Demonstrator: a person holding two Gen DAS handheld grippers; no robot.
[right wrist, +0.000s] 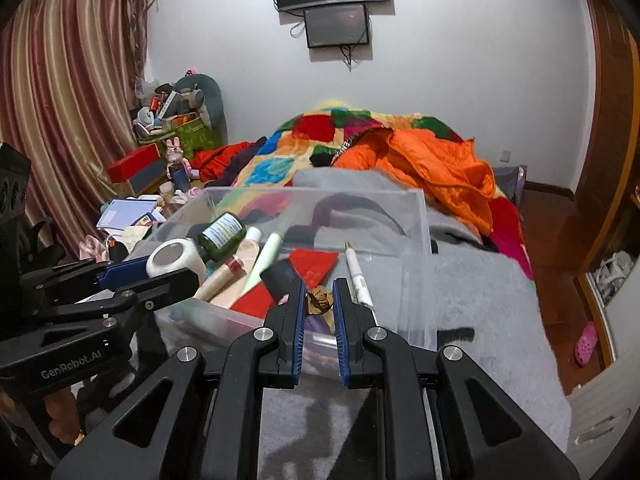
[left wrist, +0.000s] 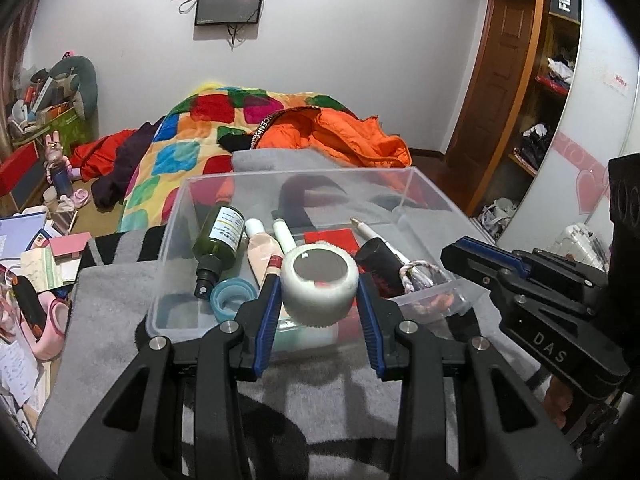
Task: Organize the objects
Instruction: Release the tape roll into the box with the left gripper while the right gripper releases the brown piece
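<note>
A clear plastic bin (left wrist: 172, 216) sits on a grey blanket on the bed. It holds a dark green spray bottle (left wrist: 220, 236), a pink tube (left wrist: 262, 256), a pale green tube (left wrist: 285, 236), a red card (left wrist: 330, 240), a white pen (left wrist: 376, 236) and a blue tape ring (left wrist: 233, 298). My left gripper (left wrist: 319, 286) is shut on a white tape roll (left wrist: 319, 280), held over the bin's near side; the roll also shows in the right wrist view (right wrist: 176, 258). My right gripper (right wrist: 319, 300) stands over the bin's near right corner (right wrist: 416, 300), its jaws narrowly apart around a small brown-gold object (right wrist: 319, 300).
A colourful quilt (left wrist: 208, 128) and an orange jacket (left wrist: 332, 136) lie beyond the bin. Cluttered books and boxes (left wrist: 36, 248) crowd the left side. A wooden wardrobe (left wrist: 520, 92) stands at right. Curtains (right wrist: 60, 100) hang at the left.
</note>
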